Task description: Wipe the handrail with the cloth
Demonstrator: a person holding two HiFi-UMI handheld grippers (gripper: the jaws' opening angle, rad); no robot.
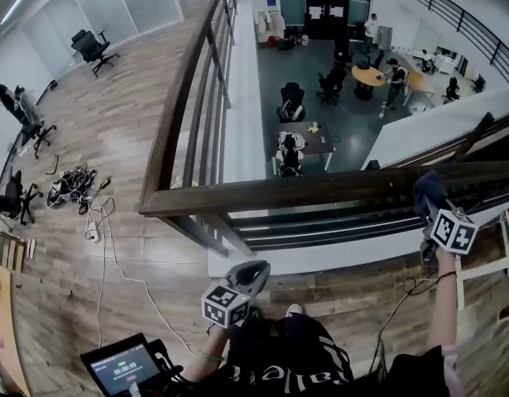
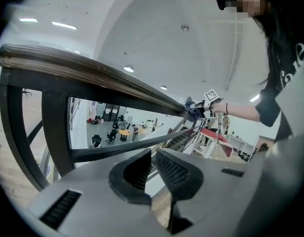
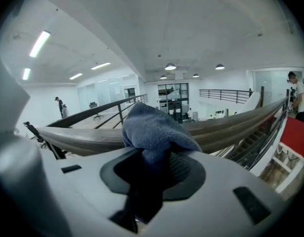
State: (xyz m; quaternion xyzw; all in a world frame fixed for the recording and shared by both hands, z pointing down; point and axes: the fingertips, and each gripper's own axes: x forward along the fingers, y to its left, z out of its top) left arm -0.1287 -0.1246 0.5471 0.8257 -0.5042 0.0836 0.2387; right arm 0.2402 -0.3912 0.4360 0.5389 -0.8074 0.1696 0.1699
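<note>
The handrail (image 1: 320,190) is a dark wooden bar running across in front of me, along the balcony edge. My right claw (image 1: 429,215) is up at the handrail, toward its right end, with the jaws clamped tight on the cloth. My left claw (image 1: 247,278) hangs lower than the handrail, on my side of it and well apart from it, its jaws only narrowly parted with nothing between them. The blue cloth (image 1: 428,188) bunches out of my right jaws against the handrail's wood.
</note>
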